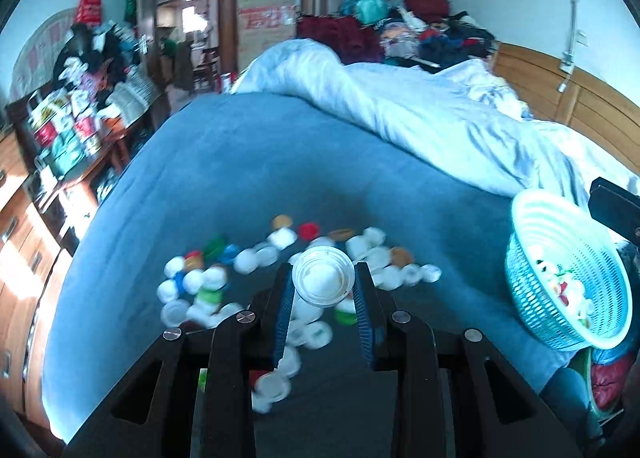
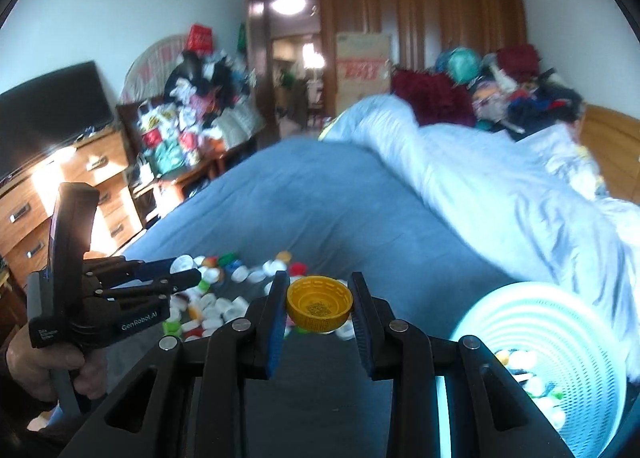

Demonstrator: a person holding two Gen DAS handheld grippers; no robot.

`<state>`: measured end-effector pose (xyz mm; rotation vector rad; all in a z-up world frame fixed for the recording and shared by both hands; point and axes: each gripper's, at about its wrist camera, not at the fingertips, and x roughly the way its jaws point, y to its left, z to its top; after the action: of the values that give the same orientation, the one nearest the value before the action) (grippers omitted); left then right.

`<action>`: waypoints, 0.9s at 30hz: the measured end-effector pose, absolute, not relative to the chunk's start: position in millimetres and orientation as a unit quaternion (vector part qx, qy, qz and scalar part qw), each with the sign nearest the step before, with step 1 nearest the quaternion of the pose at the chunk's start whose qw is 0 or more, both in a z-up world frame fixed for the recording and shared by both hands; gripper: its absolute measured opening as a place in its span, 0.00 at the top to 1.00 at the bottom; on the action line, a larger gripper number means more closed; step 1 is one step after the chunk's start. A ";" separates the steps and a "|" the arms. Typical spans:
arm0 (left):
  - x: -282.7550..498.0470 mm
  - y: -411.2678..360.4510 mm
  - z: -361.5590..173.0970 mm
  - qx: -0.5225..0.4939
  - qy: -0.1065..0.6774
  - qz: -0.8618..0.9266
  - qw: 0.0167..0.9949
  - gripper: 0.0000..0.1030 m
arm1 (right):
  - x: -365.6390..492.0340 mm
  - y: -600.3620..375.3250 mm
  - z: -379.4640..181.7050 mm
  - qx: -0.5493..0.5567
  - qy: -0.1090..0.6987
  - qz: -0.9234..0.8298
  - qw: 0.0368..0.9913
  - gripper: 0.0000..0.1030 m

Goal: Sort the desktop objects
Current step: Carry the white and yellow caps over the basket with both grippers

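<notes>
white bottle cap [image 1: 323, 277] is pinched in the left gripper [image 1: 324, 290], yellow bottle cap [image 2: 319, 301] in the right gripper [image 2: 319, 304], both above the loose caps [image 1: 224, 278]. risk: shallow rim grips slipping before the turquoise basket [image 1: 532, 258].

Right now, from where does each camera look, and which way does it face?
Left wrist: on the left gripper, facing along its fingers, shut on a white cap, across the blue bedsheet.
Right wrist: on the right gripper, shut on a yellow cap; the left gripper and its hand show.
Shared: scattered caps, turquoise basket, wardrobe.
</notes>
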<state>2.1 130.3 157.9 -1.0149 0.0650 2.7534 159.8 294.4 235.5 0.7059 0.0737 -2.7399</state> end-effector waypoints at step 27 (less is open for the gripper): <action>8.8 283.3 216.5 -0.306 0.077 0.925 0.212 0.76 | 196.9 404.2 257.2 0.218 -0.031 -0.975 0.031 0.68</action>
<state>8.8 283.3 216.5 -0.8505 0.2138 2.5683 196.8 404.2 257.2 0.6719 -0.0945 -3.0032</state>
